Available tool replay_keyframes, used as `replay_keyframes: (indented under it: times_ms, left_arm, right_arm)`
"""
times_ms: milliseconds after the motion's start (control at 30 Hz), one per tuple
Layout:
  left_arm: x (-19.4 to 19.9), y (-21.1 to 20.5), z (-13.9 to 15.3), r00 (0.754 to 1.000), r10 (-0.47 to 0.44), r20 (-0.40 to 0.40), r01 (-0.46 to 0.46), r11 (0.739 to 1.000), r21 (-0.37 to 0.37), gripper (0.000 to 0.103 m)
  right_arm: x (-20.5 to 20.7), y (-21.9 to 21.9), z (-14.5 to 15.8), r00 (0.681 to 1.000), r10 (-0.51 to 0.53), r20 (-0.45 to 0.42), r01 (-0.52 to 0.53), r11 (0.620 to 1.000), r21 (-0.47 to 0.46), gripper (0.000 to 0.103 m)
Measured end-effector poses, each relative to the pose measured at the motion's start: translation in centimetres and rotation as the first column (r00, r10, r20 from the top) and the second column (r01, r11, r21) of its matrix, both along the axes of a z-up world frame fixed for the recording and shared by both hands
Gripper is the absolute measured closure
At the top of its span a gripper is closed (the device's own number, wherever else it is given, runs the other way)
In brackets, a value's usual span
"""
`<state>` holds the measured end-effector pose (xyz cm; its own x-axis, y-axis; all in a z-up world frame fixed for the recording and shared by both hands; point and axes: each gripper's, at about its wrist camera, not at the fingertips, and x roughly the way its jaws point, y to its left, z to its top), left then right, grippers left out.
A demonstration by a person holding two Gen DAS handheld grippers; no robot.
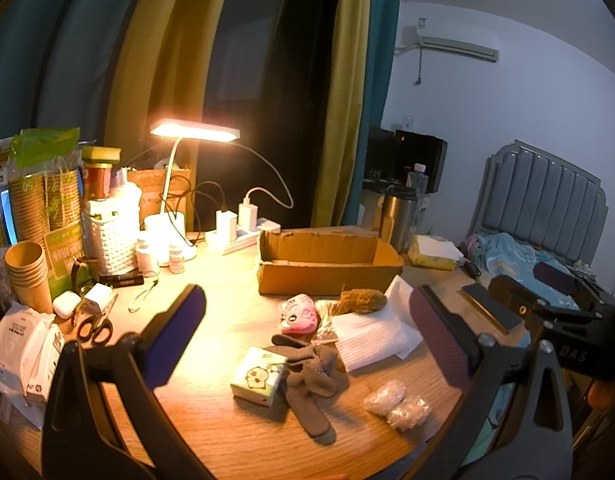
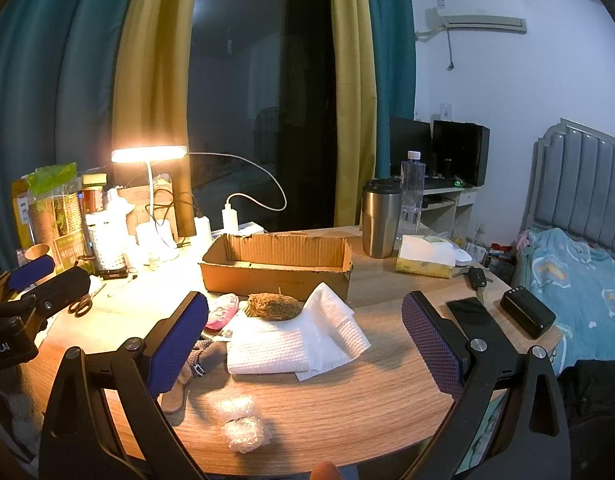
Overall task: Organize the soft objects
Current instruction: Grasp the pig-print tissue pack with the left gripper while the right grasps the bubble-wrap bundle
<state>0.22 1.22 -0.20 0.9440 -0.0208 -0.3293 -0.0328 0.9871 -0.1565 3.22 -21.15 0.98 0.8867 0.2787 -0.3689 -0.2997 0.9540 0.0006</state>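
Soft things lie on the wooden table in front of an open cardboard box [image 1: 327,268] [image 2: 277,268]: a pink plush pouch [image 1: 300,315] [image 2: 222,311], a brown loofah sponge [image 1: 363,301] [image 2: 272,306], white folded paper towels [image 1: 369,338] [image 2: 295,340], grey-brown gloves [image 1: 311,380] [image 2: 187,376], a green tissue pack [image 1: 259,376] and bubble wrap pieces [image 1: 397,402] [image 2: 239,424]. My left gripper [image 1: 311,340] is open and empty above the gloves and pouch. My right gripper [image 2: 305,340] is open and empty above the paper towels.
A lit desk lamp [image 1: 195,132], power strip with chargers [image 1: 243,224], white basket [image 1: 111,236], paper cups [image 1: 27,272] and scissors [image 1: 93,330] crowd the left. A steel tumbler [image 2: 379,220], bottle [image 2: 411,192], tissue box [image 2: 427,260], phone [image 2: 471,314] and bed [image 2: 579,280] are right.
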Motion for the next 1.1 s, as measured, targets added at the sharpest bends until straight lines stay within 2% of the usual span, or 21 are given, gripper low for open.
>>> replay_keyframes:
  times_ms: [233, 500, 833, 1100]
  left_arm:
    - [0.1, 0.7, -1.1, 1.000, 0.020, -0.022, -0.020, 1.000, -0.005, 0.001]
    - [1.1, 1.4, -3.3, 0.996, 0.034, -0.083, -0.035, 0.999, -0.005, 0.001]
    - [3.3, 2.4, -6.3, 0.983, 0.045, -0.181, -0.045, 0.999, 0.004, 0.001]
    - [5.1, 3.3, -9.2, 0.957, 0.057, -0.284, -0.053, 0.998, 0.022, 0.001]
  right_arm:
    - [-0.1, 0.7, -0.4, 1.000, 0.015, -0.020, -0.015, 1.000, -0.021, 0.003]
    - [0.5, 2.4, -2.3, 0.994, 0.090, -0.069, -0.094, 0.993, -0.064, 0.004]
    - [2.5, 3.8, -6.1, 0.974, 0.124, -0.192, -0.144, 0.985, -0.096, 0.005]
    - [4.3, 4.5, -10.1, 0.939, 0.129, -0.319, -0.175, 0.977, -0.119, 0.014]
